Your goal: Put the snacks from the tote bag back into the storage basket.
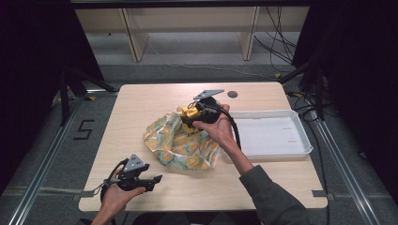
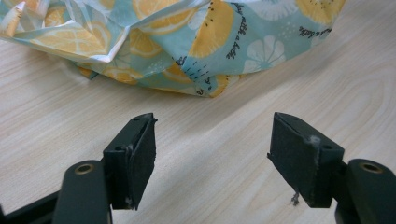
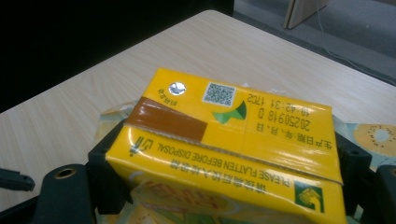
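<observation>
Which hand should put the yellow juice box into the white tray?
Right, probably. The right gripper is already shut on the yellow juice box, and the white tray sits on that side. The left gripper is open near the table's front edge.

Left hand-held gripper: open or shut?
Open. The left hand-held gripper has its two black jaws wide apart over bare wooden table, short of the crumpled lemon-print bag, holding nothing.

A light wooden counter (image 1: pixel 141 103) carries a crumpled lemon-print bag (image 1: pixel 180 145) and a white tray (image 1: pixel 300 152) beside it.
</observation>
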The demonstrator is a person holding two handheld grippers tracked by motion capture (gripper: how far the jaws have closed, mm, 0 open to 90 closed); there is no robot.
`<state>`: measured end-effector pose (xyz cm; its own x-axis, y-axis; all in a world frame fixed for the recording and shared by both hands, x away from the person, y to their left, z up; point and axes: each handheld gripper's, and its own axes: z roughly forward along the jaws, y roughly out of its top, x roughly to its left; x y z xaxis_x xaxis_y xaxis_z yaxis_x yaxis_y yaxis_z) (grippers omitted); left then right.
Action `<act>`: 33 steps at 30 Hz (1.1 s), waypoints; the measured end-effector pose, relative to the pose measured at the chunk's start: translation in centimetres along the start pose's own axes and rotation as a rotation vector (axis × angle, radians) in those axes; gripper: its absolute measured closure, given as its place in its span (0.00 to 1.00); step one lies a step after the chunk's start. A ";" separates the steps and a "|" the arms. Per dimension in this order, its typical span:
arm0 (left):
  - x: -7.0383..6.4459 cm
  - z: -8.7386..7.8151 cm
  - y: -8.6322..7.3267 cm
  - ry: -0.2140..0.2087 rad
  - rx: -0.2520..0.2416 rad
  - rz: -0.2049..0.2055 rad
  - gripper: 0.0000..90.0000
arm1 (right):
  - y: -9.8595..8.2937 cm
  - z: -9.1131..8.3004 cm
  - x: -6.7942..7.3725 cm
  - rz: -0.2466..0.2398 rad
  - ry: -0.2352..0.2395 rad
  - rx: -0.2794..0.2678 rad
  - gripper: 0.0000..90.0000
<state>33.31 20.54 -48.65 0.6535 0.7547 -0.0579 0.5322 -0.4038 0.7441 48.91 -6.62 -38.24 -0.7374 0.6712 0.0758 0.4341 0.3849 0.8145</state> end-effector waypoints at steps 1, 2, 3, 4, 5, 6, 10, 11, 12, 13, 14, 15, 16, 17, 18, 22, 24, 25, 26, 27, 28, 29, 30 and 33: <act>0.0 -0.1 0.0 -0.003 0.008 0.009 0.35 | 0.0 -0.3 0.1 -0.002 0.000 0.000 0.25; 0.0 -0.1 0.0 0.002 -0.011 0.009 0.35 | -0.1 -0.6 0.1 -0.013 0.004 -0.006 0.25; -0.1 0.0 0.0 0.003 -0.025 -0.006 0.35 | -0.1 -1.0 0.1 -0.004 0.013 -0.010 0.25; -0.1 -0.1 0.1 0.002 -0.020 -0.002 0.35 | -0.2 -1.2 0.0 -0.011 0.020 -0.021 0.25; 0.0 -0.1 0.1 -0.001 -0.011 0.006 0.34 | -0.3 -1.6 0.0 0.003 0.043 -0.018 0.25; -0.1 -0.1 0.0 0.011 -0.021 -0.011 0.34 | -0.4 -2.0 0.0 -0.011 0.035 -0.024 0.25; 0.0 -0.2 0.0 0.008 -0.030 -0.017 0.35 | -1.0 -3.3 -0.2 -0.014 0.021 -0.023 0.25; -0.1 -0.2 0.0 0.014 -0.036 -0.021 0.35 | -1.2 -3.6 -0.3 -0.010 0.023 -0.025 0.25; -0.1 -0.2 0.0 0.016 -0.040 -0.024 0.35 | -1.5 -3.8 -0.4 -0.017 0.023 -0.033 0.25; -0.1 -0.3 0.0 0.011 -0.032 -0.018 0.35 | -1.7 -4.1 -0.5 -0.014 0.010 -0.031 0.25; -0.1 -0.3 0.0 0.005 -0.028 -0.013 0.34 | -1.9 -4.4 -0.6 -0.007 -0.001 -0.031 0.25; -0.1 -0.3 0.0 0.005 -0.026 -0.012 0.35 | -2.2 -4.6 -0.9 -0.010 -0.008 -0.036 0.25; -0.1 -0.4 0.1 0.005 -0.024 -0.011 0.34 | -2.4 -5.0 -1.2 -0.012 -0.013 -0.023 0.26; -0.1 -0.3 0.0 0.003 -0.031 -0.011 0.35 | -2.7 -5.3 -1.4 -0.002 -0.015 -0.024 0.26; -0.1 -0.4 0.0 0.001 -0.035 -0.015 0.34 | -3.1 -5.5 -1.6 0.001 -0.020 -0.020 0.26; 0.0 -0.4 -0.1 0.008 -0.037 -0.014 0.34 | -4.7 -6.4 -2.4 0.006 -0.047 -0.040 0.26; 0.0 -0.4 -0.2 0.005 -0.034 -0.018 0.34 | -5.4 -7.0 -3.0 0.005 -0.066 -0.018 0.26; -0.1 -0.4 -0.2 0.005 -0.028 -0.024 0.34 | -5.9 -7.1 -3.2 0.011 -0.071 -0.018 0.26; -0.1 -0.3 -0.3 0.002 -0.033 -0.037 0.34 | -6.3 -7.3 -3.6 0.011 -0.085 -0.011 0.26; -0.1 -0.3 -0.3 0.000 -0.039 -0.032 0.33 | -6.6 -7.4 -3.6 0.035 -0.086 -0.011 0.26; -0.1 -0.2 -0.3 0.001 -0.048 -0.026 0.33 | -6.9 -7.5 -4.0 0.027 -0.088 -0.017 0.26; -0.2 -0.2 -0.3 0.015 -0.038 -0.027 0.33 | -7.2 -7.6 -4.1 0.035 -0.103 -0.015 0.26; 0.0 -0.3 -0.4 0.006 -0.024 -0.015 0.33 | -7.5 -7.8 -4.2 0.031 -0.122 -0.010 0.26; 0.1 -0.2 -0.5 0.008 -0.026 -0.011 0.32 | -8.0 -8.0 -4.9 0.021 -0.151 0.005 0.26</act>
<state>32.99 20.91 -48.83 0.6433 0.7631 -0.0612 0.5253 -0.3818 0.7605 44.91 -18.11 -40.51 -0.6423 0.7664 0.0056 0.4513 0.3723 0.8110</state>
